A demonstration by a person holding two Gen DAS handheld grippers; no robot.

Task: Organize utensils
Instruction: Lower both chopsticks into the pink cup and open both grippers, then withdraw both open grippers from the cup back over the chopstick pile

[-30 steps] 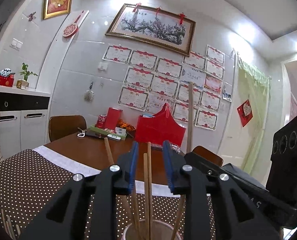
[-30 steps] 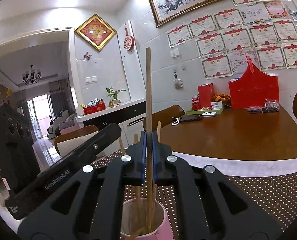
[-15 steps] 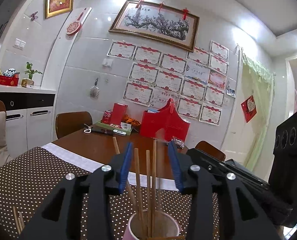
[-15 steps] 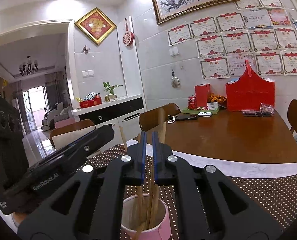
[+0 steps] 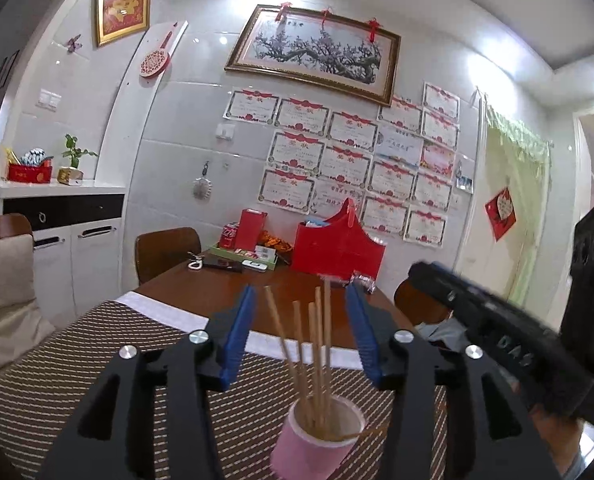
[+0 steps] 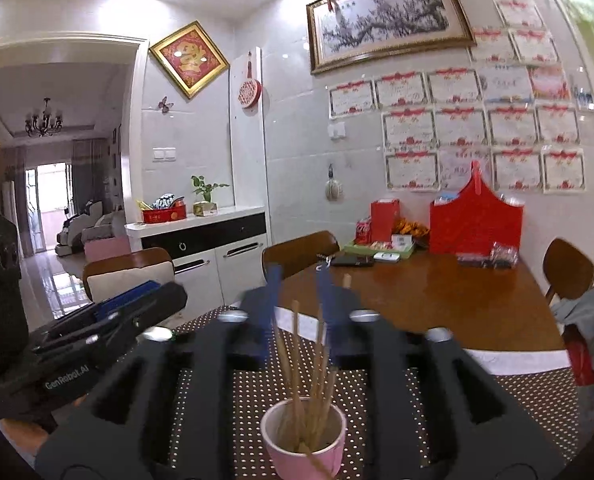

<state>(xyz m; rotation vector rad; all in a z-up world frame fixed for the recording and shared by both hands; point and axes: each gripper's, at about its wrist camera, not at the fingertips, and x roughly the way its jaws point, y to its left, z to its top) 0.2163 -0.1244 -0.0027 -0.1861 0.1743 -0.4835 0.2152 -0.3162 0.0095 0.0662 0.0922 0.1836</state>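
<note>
A pink cup stands on the dotted brown tablecloth and holds several wooden chopsticks upright. My left gripper is open and empty, its blue-padded fingers apart on either side of the chopstick tops, above the cup. In the right wrist view the same cup and chopsticks sit just below my right gripper, which is open, empty and blurred. Each gripper shows at the edge of the other's view.
The wooden table carries a red gift bag, a red box, a can, a tray of small items and a phone at its far end. Brown chairs stand around it. A white cabinet lines the left wall.
My right gripper let go of the chopstick, which dropped into the cup, and its jaws opened. Both grippers drew back and up from the cup. The left jaws opened wider.
</note>
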